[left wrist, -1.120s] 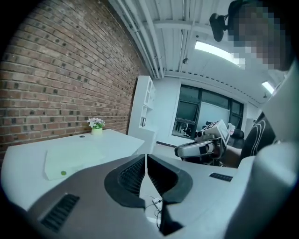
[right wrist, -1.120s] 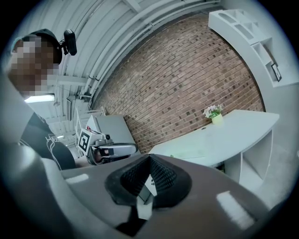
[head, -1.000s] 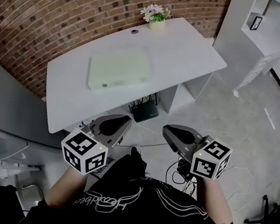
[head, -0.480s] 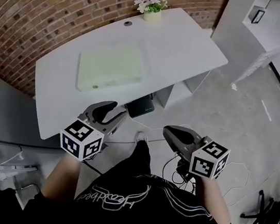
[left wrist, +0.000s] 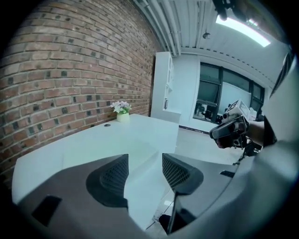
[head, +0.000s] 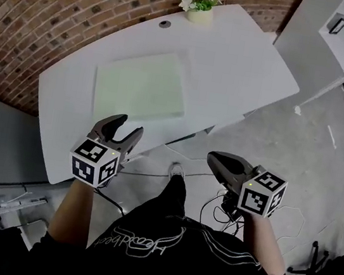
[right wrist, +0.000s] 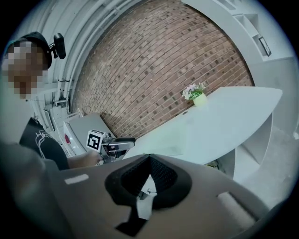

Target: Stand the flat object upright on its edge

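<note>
Lying flat on the white desk (head: pixel 246 68), the pale green board (head: pixel 142 86) is the thing that must be stood on its edge. It sits a little left of the middle, well apart from the small flower pot (head: pixel 199 13) at the far edge by the brick wall (head: pixel 64 2). Nothing touches it yet.

The left gripper (head: pixel 127 127) hovers at the near edge of the desk, near the board's front side. Its jaws are opening and nothing is between them. I judge this makes them ready to take the thin edge of the board.

The right gripper (head: pixel 217 158) is held off the desk, over the floor, with its jaws closed together and empty. Probably it is kept there so as not to be in the way, and it may steady the board once one edge is lifted. The task has not really begun.
</note>
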A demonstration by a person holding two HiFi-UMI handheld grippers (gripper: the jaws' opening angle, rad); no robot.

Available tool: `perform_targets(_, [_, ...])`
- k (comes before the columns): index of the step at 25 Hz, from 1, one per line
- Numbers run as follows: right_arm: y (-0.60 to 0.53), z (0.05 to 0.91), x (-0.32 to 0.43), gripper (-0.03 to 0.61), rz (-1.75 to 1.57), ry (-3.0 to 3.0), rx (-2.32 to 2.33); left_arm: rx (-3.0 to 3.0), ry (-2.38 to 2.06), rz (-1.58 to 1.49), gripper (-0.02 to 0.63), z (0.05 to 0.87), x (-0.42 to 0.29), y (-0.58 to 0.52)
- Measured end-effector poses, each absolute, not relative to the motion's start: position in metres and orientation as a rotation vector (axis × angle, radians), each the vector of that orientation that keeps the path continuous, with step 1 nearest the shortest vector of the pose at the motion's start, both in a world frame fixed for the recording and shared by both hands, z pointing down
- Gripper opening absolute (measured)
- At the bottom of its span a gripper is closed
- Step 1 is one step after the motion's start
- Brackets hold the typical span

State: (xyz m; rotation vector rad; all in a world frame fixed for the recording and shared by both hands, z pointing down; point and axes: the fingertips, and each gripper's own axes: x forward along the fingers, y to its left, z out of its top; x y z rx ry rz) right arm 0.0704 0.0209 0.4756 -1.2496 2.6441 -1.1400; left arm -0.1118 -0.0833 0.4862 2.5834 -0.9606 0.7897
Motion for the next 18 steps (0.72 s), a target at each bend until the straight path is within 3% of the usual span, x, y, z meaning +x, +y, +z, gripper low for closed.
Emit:
perform_targets(13, [-0.119, 0.509, 0.051, 0.006, -1.235, 2.772, -1.225, 2.252, -1.162, 0.695, 0.207, 0.542, -0.208, -0.165])
perform_targets(18, [-0.149, 0.528, 0.043, 0.006, -1.322, 2.792, -1.186, 2.228, -1.237, 0.727, 0.269, 0.549, -0.234, -0.186])
